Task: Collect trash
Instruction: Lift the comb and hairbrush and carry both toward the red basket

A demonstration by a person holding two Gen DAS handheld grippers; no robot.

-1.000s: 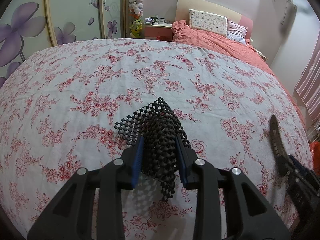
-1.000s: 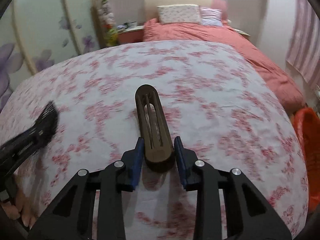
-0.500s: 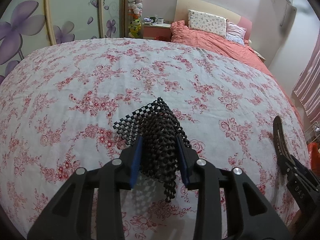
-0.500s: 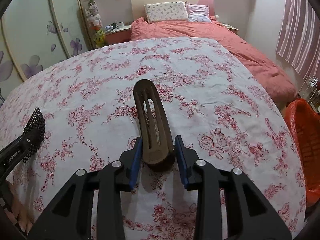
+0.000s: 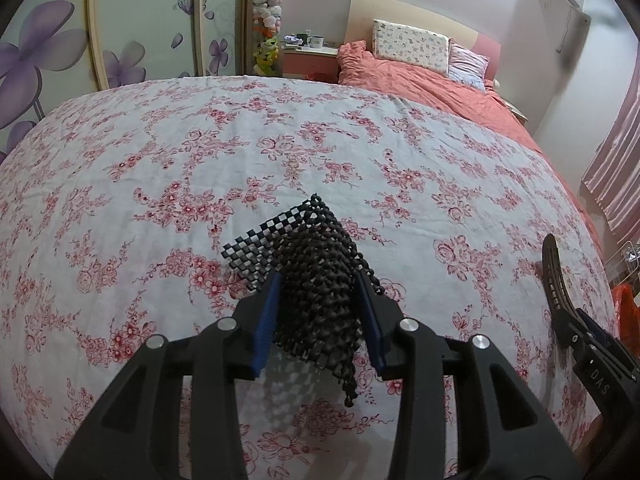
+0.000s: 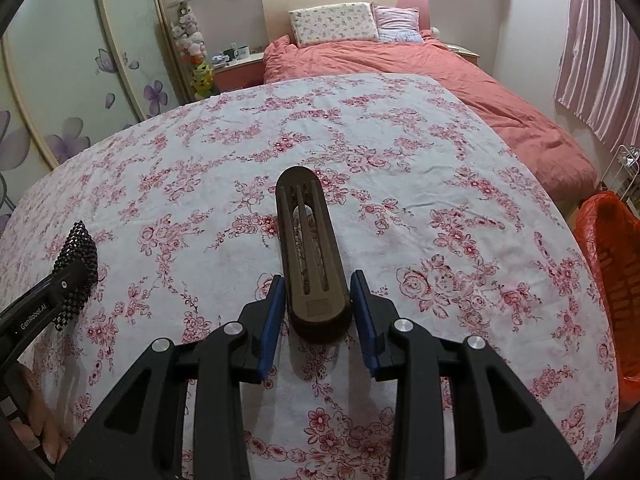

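Observation:
A black mesh mat scrap (image 5: pixel 320 264) hangs crumpled between the blue pads of my left gripper (image 5: pixel 318 280), just above the floral tablecloth (image 5: pixel 192 152). The jaws are opening, but the pads still touch the mesh on both sides. My right gripper (image 6: pixel 318 280) is shut on the near end of a dark brown slotted holder (image 6: pixel 308 236), which slants forward over the cloth. In the right wrist view the left gripper (image 6: pixel 74 268) shows at the far left with the mesh. The left wrist view shows the holder (image 5: pixel 552 272) at the right edge.
An orange plastic basket (image 6: pixel 608 280) stands off the table's right edge. A person's fingers (image 6: pixel 28 424) show at the lower left. Behind the table are a bed with a coral cover (image 6: pixel 460 80), a nightstand (image 5: pixel 310 60) and flowered wardrobe doors (image 5: pixel 60 48).
The right wrist view was blurred a second ago and is steady now. The left jaws stand slightly wider around the mesh. Both objects stay between their pads.

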